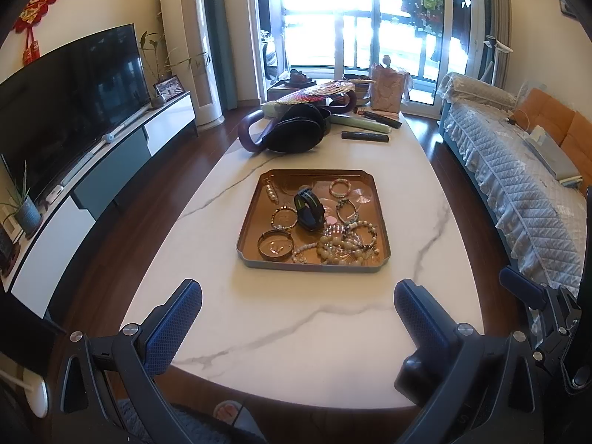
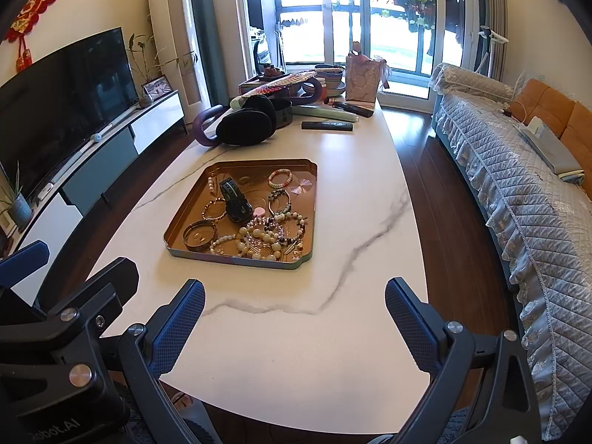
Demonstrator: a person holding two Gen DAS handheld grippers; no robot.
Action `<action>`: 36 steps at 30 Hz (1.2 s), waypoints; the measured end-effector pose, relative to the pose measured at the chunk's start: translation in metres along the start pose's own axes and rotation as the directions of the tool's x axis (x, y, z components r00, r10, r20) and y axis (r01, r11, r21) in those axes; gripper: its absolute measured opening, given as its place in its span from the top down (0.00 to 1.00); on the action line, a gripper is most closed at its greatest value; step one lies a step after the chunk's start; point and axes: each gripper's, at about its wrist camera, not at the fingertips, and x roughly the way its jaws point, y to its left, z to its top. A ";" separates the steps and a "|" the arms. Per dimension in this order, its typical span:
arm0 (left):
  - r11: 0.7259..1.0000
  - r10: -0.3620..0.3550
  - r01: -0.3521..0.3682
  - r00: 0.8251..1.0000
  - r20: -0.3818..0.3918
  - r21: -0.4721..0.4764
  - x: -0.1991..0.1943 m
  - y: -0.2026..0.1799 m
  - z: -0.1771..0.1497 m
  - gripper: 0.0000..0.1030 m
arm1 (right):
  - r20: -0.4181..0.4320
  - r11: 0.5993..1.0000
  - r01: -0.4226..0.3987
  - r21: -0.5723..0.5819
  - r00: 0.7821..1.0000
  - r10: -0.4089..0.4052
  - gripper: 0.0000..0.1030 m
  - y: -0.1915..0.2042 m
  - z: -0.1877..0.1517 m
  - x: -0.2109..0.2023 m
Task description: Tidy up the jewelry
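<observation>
A copper-coloured tray point(image 1: 251, 222) sits mid-table; it also shows in the right wrist view point(image 2: 185, 222). It holds several pieces: a black and green watch band point(image 1: 310, 209) point(image 2: 235, 199), a metal bangle point(image 1: 275, 246) point(image 2: 198, 236), bead bracelets point(image 1: 340, 187) point(image 2: 280, 178) and a tangled heap of pearl strands point(image 1: 340, 246) point(image 2: 264, 238). My left gripper point(image 1: 298, 307) is open and empty over the near table edge, short of the tray. My right gripper point(image 2: 295, 305) is open and empty, to the right of the left one.
The white marble table point(image 1: 296, 325) carries black earmuffs point(image 1: 294, 129), a woven fan point(image 1: 318, 92), remotes point(image 1: 364, 136) and a pink bag point(image 1: 386, 90) at the far end. A TV cabinet point(image 1: 111, 170) stands left, a covered sofa point(image 1: 518, 170) right.
</observation>
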 end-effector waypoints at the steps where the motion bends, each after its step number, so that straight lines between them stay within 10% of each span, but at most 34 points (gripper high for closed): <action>1: 1.000 0.003 -0.003 1.000 -0.001 0.001 0.000 0.000 0.000 0.00 | 0.000 1.000 0.001 0.000 1.000 -0.001 0.05 0.000 0.000 0.000; 36: 1.000 0.007 -0.007 0.999 -0.035 0.002 0.000 0.004 0.003 0.00 | -0.021 1.000 -0.008 -0.005 1.000 0.007 0.05 0.000 -0.001 0.001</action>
